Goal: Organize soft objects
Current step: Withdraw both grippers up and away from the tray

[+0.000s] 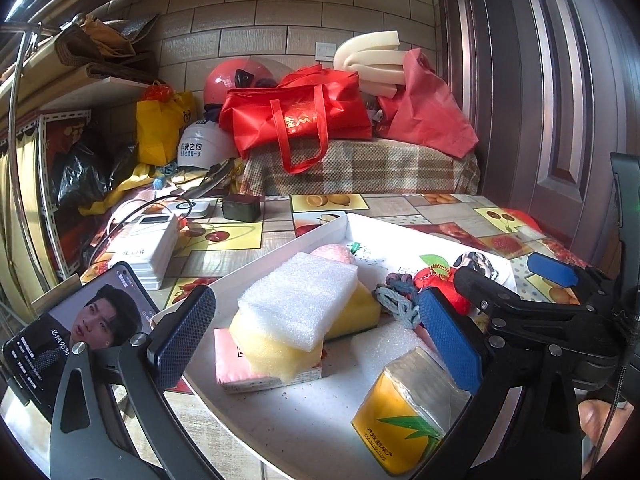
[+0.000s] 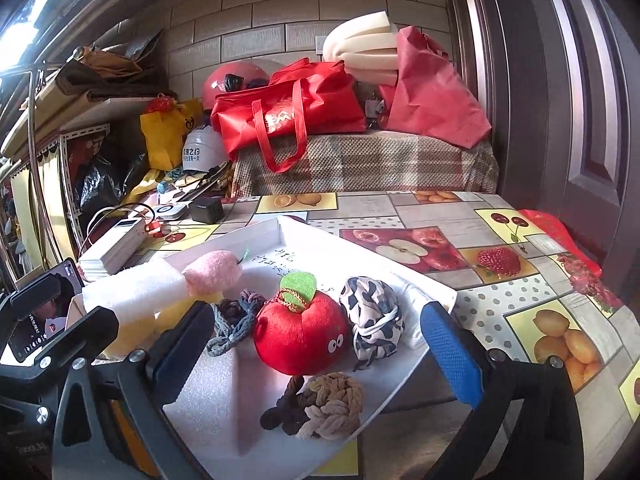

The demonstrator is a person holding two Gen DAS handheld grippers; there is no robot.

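Plush apple [image 2: 301, 334] in tray [image 2: 384, 252]

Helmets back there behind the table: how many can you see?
2. A red helmet sits behind the red tote bag, and a white helmet with printed writing lies lower, left of that bag beside a yellow bag. More could be buried in the clutter.

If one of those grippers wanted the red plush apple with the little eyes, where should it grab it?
Probably across the round middle of the red plush apple, coming from the near side, where the open right gripper already frames it. The body is squashy and widest there. The green felt leaf and gold loop on top are too flimsy, and the grey braided cord and black-and-white cloth bundle crowd both sides.
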